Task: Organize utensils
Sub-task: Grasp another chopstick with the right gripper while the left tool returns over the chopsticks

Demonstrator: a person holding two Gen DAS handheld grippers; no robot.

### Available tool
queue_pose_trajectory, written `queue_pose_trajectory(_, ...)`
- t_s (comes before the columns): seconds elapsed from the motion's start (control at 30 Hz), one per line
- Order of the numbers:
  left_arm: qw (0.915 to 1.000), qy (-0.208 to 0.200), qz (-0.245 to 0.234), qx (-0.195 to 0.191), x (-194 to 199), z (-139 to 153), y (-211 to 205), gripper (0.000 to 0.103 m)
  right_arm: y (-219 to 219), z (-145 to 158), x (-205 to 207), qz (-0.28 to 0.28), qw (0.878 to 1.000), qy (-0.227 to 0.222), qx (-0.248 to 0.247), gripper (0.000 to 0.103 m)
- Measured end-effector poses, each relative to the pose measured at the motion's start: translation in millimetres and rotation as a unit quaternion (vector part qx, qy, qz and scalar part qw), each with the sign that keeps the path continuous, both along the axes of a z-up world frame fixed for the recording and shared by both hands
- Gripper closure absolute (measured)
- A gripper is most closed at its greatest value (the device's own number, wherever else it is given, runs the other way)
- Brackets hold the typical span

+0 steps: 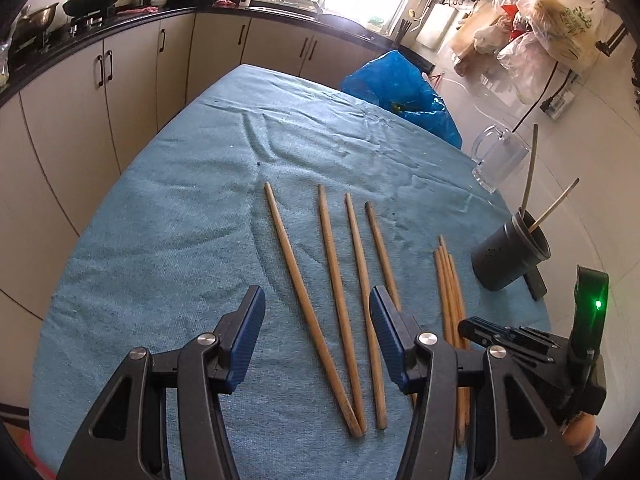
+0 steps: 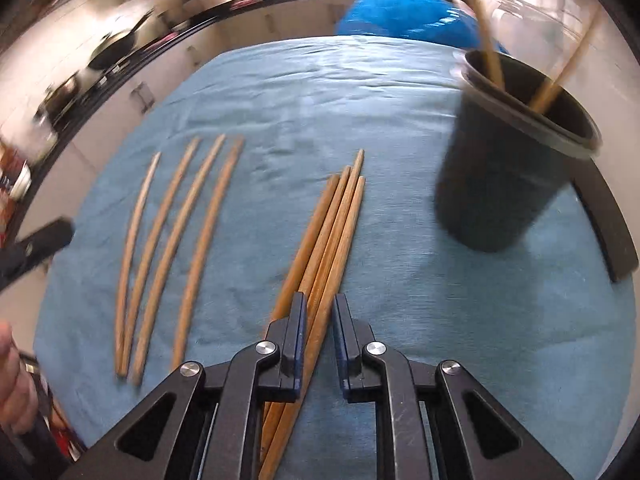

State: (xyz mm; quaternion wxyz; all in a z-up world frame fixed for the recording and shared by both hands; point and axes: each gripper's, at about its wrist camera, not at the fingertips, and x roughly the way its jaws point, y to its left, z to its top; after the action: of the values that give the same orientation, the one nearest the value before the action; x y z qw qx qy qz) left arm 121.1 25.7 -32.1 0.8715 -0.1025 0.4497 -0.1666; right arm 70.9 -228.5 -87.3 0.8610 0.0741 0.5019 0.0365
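Several brown wooden chopsticks (image 1: 332, 280) lie spread on the blue towel (image 1: 160, 240). My left gripper (image 1: 317, 300) is open above their near halves, empty. A tight bundle of lighter chopsticks (image 1: 450, 292) lies to their right. In the right wrist view my right gripper (image 2: 319, 304) hangs over this bundle (image 2: 332, 224) with its jaws narrowly apart around one or two sticks, not clamped. A black holder cup (image 2: 516, 152) with two sticks in it stands at the right; it also shows in the left wrist view (image 1: 508, 256). The spread chopsticks (image 2: 176, 248) lie at the left.
A clear glass mug (image 1: 498, 158) stands at the table's right edge behind the cup. A blue plastic bag (image 1: 404, 92) sits past the far edge. A dark flat bar (image 2: 604, 220) lies right of the cup. Kitchen cabinets (image 1: 100, 92) run along the left.
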Motion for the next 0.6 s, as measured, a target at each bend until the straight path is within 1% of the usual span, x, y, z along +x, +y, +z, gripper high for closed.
queue_pose_trajectory(0.07, 1.0, 0.002, 0.002, 0.0, 1.2, -0.4, 1.6, 0.05, -2.5, 0.3, -2.6, 0.014, 1.0, 0.005, -0.006, 0.091)
queue_pose_trajectory(0.17, 1.0, 0.002, 0.004, -0.001, 3.0, -1.4, 2.7, 0.05, -12.8, 0.0, -4.7, -0.012, 0.999, 0.014, -0.037, 0.093)
queue_pose_trajectory(0.27, 1.0, 0.003, 0.004, 0.0, 4.4, -2.9, 1.9, 0.05, -22.3, 2.7, -6.9, -0.035, 0.998, 0.014, -0.043, 0.093)
queue_pose_trajectory(0.37, 1.0, 0.005, 0.004, 0.002, 6.2, -4.0, 0.9, 0.05, -24.1, 15.1, -6.4, -0.032, 0.999, -0.004, 0.002, 0.093)
queue_pose_trajectory(0.4, 1.0, 0.005, 0.004, 0.002, 6.5, -4.3, 0.7, 0.05, -22.6, 20.5, -2.2, -0.028, 0.999, -0.011, 0.025, 0.093)
queue_pose_trajectory(0.47, 1.0, 0.005, 0.005, 0.003, 6.7, -4.6, 0.9, 0.05, -18.9, 24.3, 10.2, -0.022, 0.998, -0.006, 0.057, 0.093)
queue_pose_trajectory(0.53, 1.0, 0.005, 0.005, 0.004, 6.6, -4.9, 2.6, 0.05, -14.6, 26.3, 22.5, -0.021, 0.997, -0.002, 0.073, 0.093)
queue_pose_trajectory(0.6, 0.9999, 0.007, 0.006, 0.005, 7.7, -5.8, 5.5, 0.05, -7.6, 25.8, 40.7, -0.02, 0.997, 0.003, 0.078, 0.093)
